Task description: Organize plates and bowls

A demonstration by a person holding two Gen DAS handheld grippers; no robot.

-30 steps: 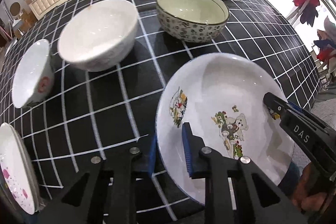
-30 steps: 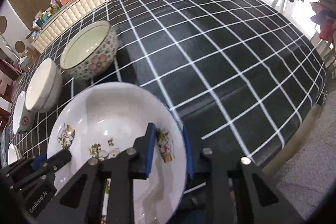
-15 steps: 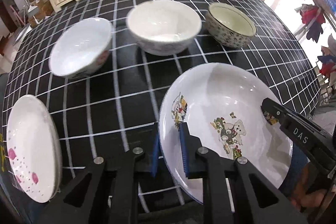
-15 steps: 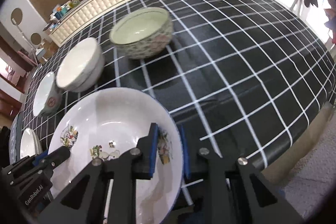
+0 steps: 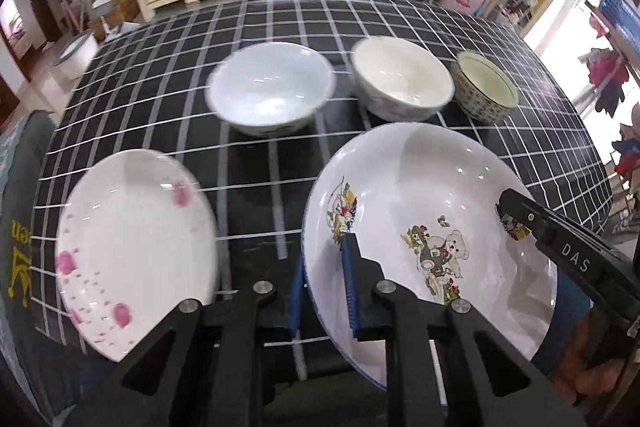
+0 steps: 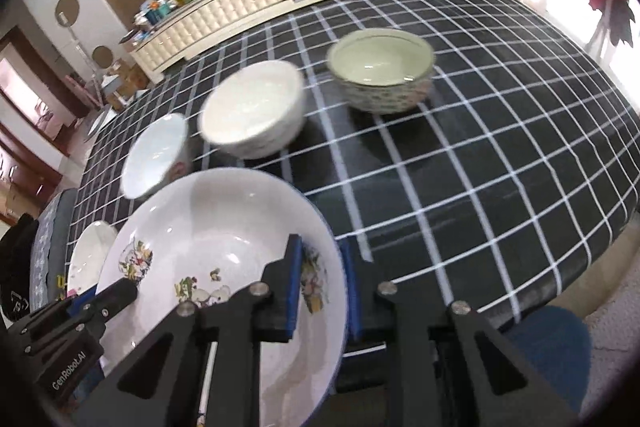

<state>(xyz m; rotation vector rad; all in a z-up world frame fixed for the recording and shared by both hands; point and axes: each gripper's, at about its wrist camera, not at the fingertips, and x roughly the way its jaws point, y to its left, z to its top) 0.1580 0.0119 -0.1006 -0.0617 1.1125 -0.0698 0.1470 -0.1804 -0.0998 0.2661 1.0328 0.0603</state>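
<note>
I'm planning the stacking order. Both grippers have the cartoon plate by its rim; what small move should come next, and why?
Probably carry the cartoon plate sideways over the pink-flowered plate and lower it there. Left gripper and right gripper pinch opposite rims, and that flat plate looks like its match; the three bowls sit behind.

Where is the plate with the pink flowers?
In the left wrist view, the pink-flowered plate lies at the lower left on the checked tablecloth, beside the teddy-bear plate.
</note>
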